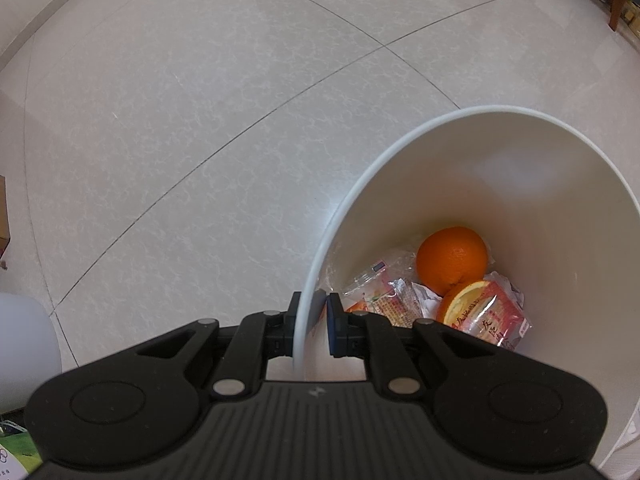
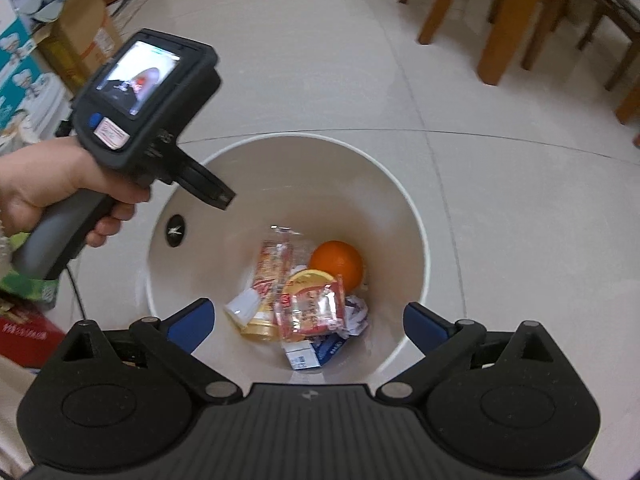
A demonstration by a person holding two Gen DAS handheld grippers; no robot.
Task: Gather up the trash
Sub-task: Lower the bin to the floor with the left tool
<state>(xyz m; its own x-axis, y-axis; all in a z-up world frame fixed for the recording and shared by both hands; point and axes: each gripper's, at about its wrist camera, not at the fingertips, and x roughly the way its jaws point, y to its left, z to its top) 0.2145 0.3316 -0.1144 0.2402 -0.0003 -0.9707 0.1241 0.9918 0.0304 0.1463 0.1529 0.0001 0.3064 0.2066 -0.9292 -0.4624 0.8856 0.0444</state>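
Note:
A white trash bin [image 1: 400, 152] stands on the tiled floor. It holds a whole orange [image 1: 452, 260], an orange half, red snack wrappers [image 1: 492, 312] and crumpled paper. My left gripper [image 1: 314, 308] is shut on the bin's near-left rim, one finger outside the wall and one inside. In the right wrist view a hand holds that left gripper [image 2: 220, 200] at the rim of the bin [image 2: 416, 216]. My right gripper [image 2: 308, 310] hangs open and empty above the bin's mouth, over the red wrappers [image 2: 312, 312], the orange [image 2: 338, 264] and a small blue-and-white box [image 2: 320, 350].
Wooden chair and table legs [image 2: 500, 20] stand at the back right. Cardboard boxes [image 2: 80, 28] and a red box [image 2: 24, 340] line the left side. A white rounded object [image 1: 24, 352] sits left of the bin. Pale floor tiles [image 1: 200, 120] stretch beyond.

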